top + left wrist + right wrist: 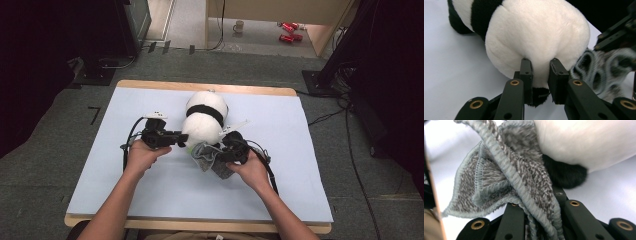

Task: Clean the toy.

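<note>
A black and white panda plush (204, 120) lies in the middle of the pale blue table top (125, 110). My left gripper (185, 140) comes at its near end from the left. In the left gripper view, that gripper (540, 72) is shut on a small white and black limb of the panda plush (536, 32). My right gripper (217, 152) is shut on a grey knitted garment (207, 156) beside the plush's near end. In the right gripper view the knitted garment (506, 177) hangs open and bunched over the right gripper (536, 200), next to the plush's black paw (564, 175).
Cables (129, 135) trail from both grippers across the table. Bare table lies to the left, right and front. On the floor beyond stand a mug (239, 26), red cans (290, 31) and black stands (325, 75).
</note>
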Demonstrator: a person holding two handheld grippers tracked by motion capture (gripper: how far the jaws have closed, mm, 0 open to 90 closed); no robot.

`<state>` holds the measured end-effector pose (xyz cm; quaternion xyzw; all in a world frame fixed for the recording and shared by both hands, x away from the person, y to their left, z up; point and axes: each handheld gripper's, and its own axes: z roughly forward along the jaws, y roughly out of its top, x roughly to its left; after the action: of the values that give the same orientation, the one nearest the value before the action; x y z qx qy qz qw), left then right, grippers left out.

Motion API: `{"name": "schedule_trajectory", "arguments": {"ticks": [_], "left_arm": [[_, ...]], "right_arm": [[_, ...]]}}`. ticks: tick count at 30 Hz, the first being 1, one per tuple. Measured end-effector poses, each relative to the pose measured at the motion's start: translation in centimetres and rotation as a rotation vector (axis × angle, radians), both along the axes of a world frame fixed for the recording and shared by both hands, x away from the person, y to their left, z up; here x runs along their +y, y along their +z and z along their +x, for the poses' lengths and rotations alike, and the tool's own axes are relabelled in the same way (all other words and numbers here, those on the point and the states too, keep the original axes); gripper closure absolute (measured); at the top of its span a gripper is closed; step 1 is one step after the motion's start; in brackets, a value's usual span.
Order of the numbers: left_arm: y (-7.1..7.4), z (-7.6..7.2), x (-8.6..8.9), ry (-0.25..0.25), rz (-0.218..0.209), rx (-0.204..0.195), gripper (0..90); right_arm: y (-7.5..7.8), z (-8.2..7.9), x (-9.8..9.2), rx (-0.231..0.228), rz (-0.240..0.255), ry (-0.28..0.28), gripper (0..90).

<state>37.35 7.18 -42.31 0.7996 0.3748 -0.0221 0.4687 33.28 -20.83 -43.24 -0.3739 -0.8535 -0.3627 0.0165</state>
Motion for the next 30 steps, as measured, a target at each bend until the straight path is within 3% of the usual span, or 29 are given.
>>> {"name": "schedule_trajectory", "arguments": {"ticks": [5,10,13,16,26,30], "left_arm": [[0.1,0.2,1.0,0.009,0.024,-0.001,76.1],[0.4,0.6,2.6,0.015,0.025,-0.007,76.0],[0.5,0.8,3.9,0.046,0.026,-0.021,76.0],[0.4,1.0,5.3,0.07,0.057,-0.047,76.4],[-0.7,1.4,8.8,0.119,0.115,-0.015,80.1],[-1.2,1.4,9.7,0.137,0.101,0.007,81.2]], "right_arm": [[1.4,0.4,-1.5,-0.028,0.027,-0.025,78.2],[1.9,1.2,-4.1,-0.036,0.043,-0.133,77.9],[1.5,1.7,-5.5,-0.034,0.046,-0.2,77.6],[0.9,2.3,-6.7,-0.02,0.053,-0.258,77.6],[-1.1,3.9,-8.9,0.013,0.014,-0.363,77.1],[-1.7,4.5,-10.1,0.021,0.004,-0.411,77.1]]}}
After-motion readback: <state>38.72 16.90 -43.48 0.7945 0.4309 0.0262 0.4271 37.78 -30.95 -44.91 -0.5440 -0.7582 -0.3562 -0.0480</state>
